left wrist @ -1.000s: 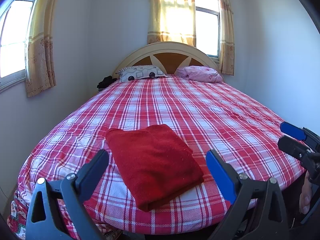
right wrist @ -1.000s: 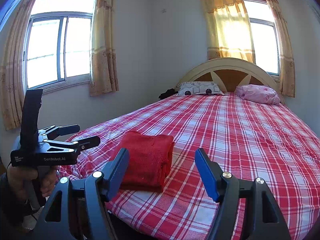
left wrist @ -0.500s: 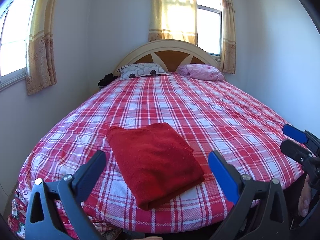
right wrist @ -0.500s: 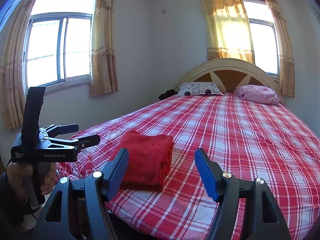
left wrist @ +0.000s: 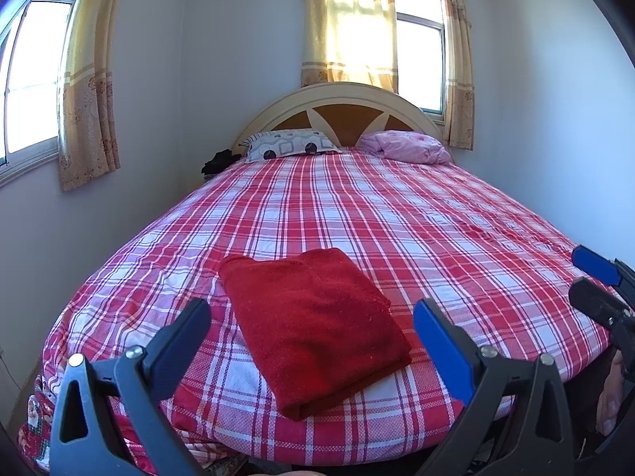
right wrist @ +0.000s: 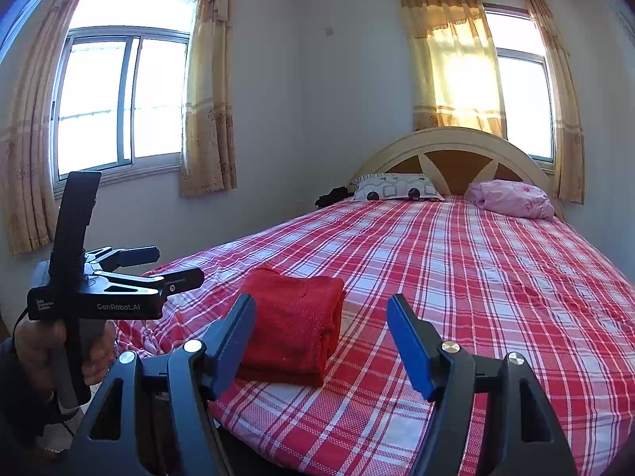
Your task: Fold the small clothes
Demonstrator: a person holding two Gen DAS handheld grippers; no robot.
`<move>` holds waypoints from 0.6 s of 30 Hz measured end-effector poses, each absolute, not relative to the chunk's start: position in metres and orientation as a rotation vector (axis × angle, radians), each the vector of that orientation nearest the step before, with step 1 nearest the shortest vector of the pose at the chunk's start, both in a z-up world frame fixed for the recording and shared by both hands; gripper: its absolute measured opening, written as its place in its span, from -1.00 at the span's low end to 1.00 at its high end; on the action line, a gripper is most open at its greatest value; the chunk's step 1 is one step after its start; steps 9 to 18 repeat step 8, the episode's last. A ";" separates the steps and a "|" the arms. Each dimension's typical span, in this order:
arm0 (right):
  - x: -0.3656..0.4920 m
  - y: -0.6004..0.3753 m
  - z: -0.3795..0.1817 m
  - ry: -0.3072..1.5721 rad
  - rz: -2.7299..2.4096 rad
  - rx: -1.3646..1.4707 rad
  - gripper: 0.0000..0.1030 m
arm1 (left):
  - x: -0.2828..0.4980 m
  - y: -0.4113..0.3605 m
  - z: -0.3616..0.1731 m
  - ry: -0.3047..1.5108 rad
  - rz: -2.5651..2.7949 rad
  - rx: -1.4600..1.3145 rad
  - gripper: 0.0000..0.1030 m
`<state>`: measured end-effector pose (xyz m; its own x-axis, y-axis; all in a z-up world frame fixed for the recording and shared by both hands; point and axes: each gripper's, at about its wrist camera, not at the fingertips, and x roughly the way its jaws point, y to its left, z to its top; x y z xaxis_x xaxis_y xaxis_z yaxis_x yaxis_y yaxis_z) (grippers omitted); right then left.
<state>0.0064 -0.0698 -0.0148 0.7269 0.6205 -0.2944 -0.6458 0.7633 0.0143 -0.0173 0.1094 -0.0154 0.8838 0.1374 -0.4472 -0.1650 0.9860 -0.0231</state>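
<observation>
A red fleece garment (left wrist: 313, 325) lies folded into a neat rectangle near the foot edge of the red plaid bed (left wrist: 397, 218). It also shows in the right wrist view (right wrist: 293, 321). My left gripper (left wrist: 311, 317) is open and empty, held back from the bed's foot edge with the garment between its fingers in view. My right gripper (right wrist: 321, 313) is open and empty, off the bed's foot edge to the right of the garment. Each gripper shows in the other's view: the right one (left wrist: 595, 281), the left one (right wrist: 158, 267).
Two pillows lie at the headboard, a patterned one (left wrist: 289, 144) and a pink one (left wrist: 405, 146). A dark bundle (left wrist: 218, 160) sits beside the bed's far left corner. Walls with curtained windows stand to the left and behind.
Both grippers have drifted slightly back and up from the bed. The folded garment has not moved.
</observation>
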 end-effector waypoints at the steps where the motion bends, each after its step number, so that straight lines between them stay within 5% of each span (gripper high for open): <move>1: 0.006 -0.070 -0.015 0.293 0.700 -0.092 0.34 | -0.017 0.110 -0.016 0.462 0.159 -0.060 1.00; 18: 0.007 -0.070 -0.017 0.300 0.700 -0.092 0.34 | -0.017 0.110 -0.018 0.453 0.162 -0.043 1.00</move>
